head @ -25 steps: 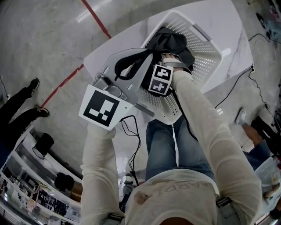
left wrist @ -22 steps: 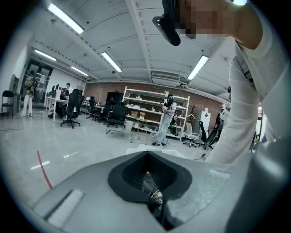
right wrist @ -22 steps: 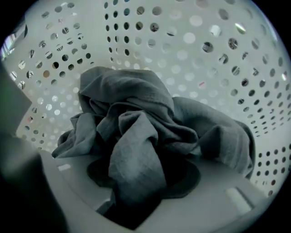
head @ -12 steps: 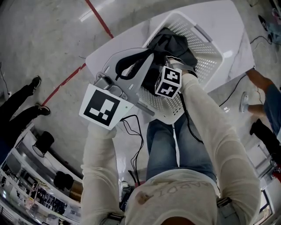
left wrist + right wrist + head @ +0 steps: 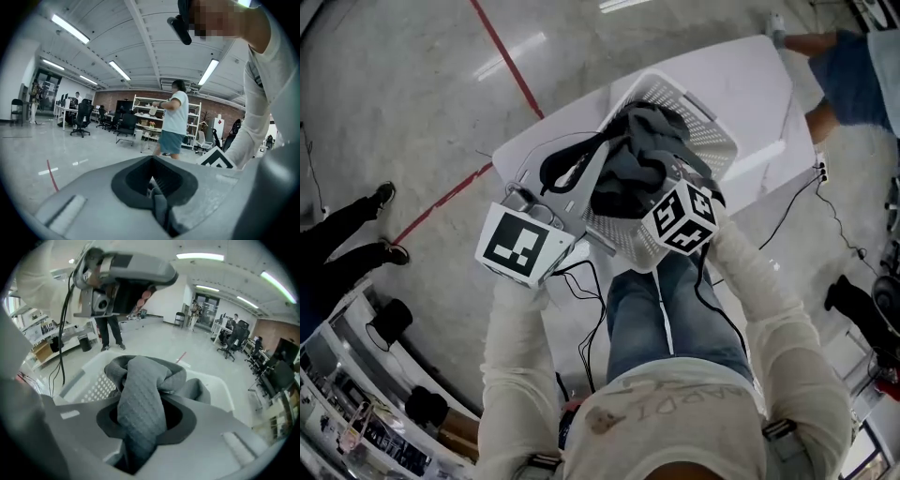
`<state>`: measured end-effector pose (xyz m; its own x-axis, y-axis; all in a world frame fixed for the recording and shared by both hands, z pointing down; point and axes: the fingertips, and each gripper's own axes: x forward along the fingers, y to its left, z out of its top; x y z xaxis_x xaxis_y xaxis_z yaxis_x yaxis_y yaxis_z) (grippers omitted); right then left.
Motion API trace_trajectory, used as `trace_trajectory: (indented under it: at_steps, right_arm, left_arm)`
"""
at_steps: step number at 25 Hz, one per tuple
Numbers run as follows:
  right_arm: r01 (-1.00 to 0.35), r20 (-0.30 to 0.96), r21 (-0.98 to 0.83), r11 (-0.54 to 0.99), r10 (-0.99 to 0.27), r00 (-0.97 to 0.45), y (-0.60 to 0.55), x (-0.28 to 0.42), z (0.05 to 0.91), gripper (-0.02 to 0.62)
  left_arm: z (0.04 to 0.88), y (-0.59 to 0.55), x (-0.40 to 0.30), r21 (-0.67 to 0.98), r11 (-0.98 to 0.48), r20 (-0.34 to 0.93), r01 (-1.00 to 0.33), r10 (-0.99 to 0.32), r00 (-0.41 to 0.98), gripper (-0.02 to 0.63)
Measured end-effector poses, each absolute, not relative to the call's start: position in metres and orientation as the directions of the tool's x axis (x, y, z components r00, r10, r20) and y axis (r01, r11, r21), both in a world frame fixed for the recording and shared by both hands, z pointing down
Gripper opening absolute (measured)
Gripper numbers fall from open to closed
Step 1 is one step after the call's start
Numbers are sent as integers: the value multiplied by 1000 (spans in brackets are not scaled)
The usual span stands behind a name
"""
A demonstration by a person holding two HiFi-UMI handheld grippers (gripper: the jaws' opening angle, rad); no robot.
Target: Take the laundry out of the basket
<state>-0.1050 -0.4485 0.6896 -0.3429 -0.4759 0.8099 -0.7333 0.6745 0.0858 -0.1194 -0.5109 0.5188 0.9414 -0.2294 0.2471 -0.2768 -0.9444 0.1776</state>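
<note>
A white perforated laundry basket [image 5: 719, 132] stands on a white table [image 5: 769, 75]. A dark grey garment [image 5: 642, 155] hangs bunched above it, held at both sides. My left gripper [image 5: 612, 143] is shut on a fold of it, seen pinched between the jaws in the left gripper view [image 5: 157, 202]. My right gripper [image 5: 639, 195], with its marker cube toward me, has just been closing. The ribbed grey cloth [image 5: 140, 399] now fills its jaws, pressed between them. Below the cloth, the basket [image 5: 91, 383] shows in the right gripper view.
Black cables [image 5: 581, 281] trail off the table's near edge by my legs. A red floor line [image 5: 506, 56] runs past the table. One person [image 5: 853, 66] stands beyond the table, another [image 5: 337, 234] at the left. Shelves line the lower left.
My right gripper has come up out of the basket toward me, drawing the grey garment up with it. The left gripper has risen a little, still gripping the cloth.
</note>
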Motion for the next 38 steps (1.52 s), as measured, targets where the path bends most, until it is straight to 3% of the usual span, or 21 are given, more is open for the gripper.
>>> trace_trajectory:
  at_steps: [12, 30, 38]
  right_arm:
    - [-856, 563, 16, 517, -712, -419, -442, -78, 507, 117]
    - [-851, 259, 66, 521, -833, -489, -394, -33, 311, 117]
    - [-855, 72, -4, 519, -853, -518, -383, -5, 240, 117]
  left_arm:
    - [408, -491, -115, 120, -922, 189, -368, -343, 920, 0]
    - [270, -435, -87, 48, -859, 56, -509, -507, 860, 0]
    - [232, -415, -69, 13, -836, 12, -548, -548, 836, 0]
